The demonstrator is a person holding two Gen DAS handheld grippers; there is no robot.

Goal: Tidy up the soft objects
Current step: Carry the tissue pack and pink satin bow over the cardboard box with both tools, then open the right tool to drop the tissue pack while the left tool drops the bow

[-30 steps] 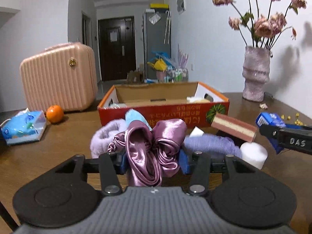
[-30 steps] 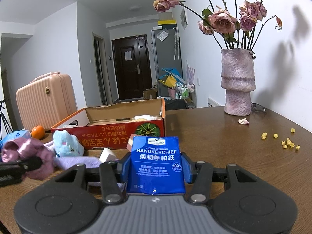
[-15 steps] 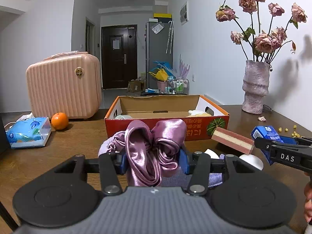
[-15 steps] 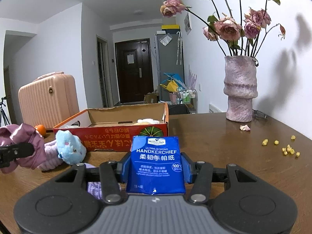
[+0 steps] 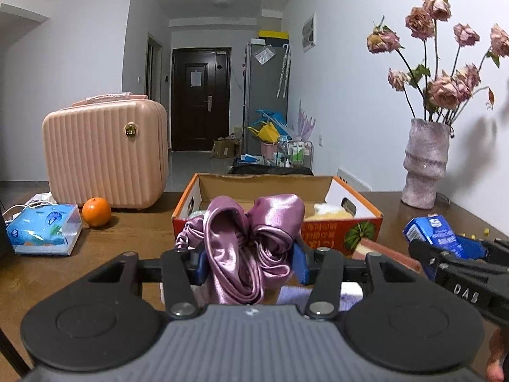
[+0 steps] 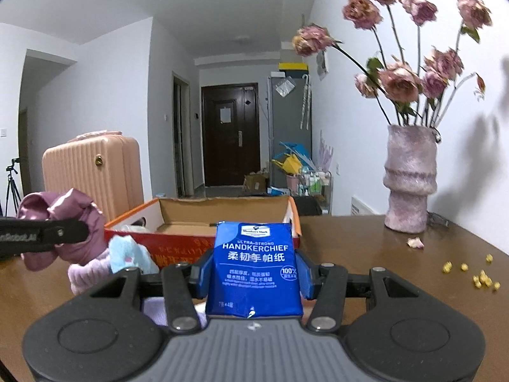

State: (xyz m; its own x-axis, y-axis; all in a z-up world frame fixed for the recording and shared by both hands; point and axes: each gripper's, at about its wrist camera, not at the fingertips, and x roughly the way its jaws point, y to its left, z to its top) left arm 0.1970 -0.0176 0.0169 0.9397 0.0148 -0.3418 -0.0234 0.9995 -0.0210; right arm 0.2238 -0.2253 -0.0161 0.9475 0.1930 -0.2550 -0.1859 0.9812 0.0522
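My left gripper [image 5: 249, 262] is shut on a purple satin scrunchie [image 5: 251, 238] and holds it above the table, just in front of the open red cardboard box [image 5: 337, 232]. My right gripper [image 6: 254, 275] is shut on a blue handkerchief tissue pack [image 6: 254, 267], also held up in front of the box [image 6: 191, 248]. The scrunchie in the left gripper shows at the left of the right wrist view [image 6: 60, 222]. A light blue plush [image 6: 130, 256] and a lilac fuzzy band [image 6: 86, 270] lie on the table before the box.
A pink suitcase [image 5: 105, 156], an orange [image 5: 96, 211] and a blue tissue box [image 5: 43, 229] stand at the left. A vase of dried roses [image 6: 408, 184] stands at the right, with yellow crumbs [image 6: 477, 273] near it. A pink striped block [image 5: 391, 253] lies near the box.
Both grippers have risen with their loads. The left one has moved toward the box, so the table items drop low and out of its view.
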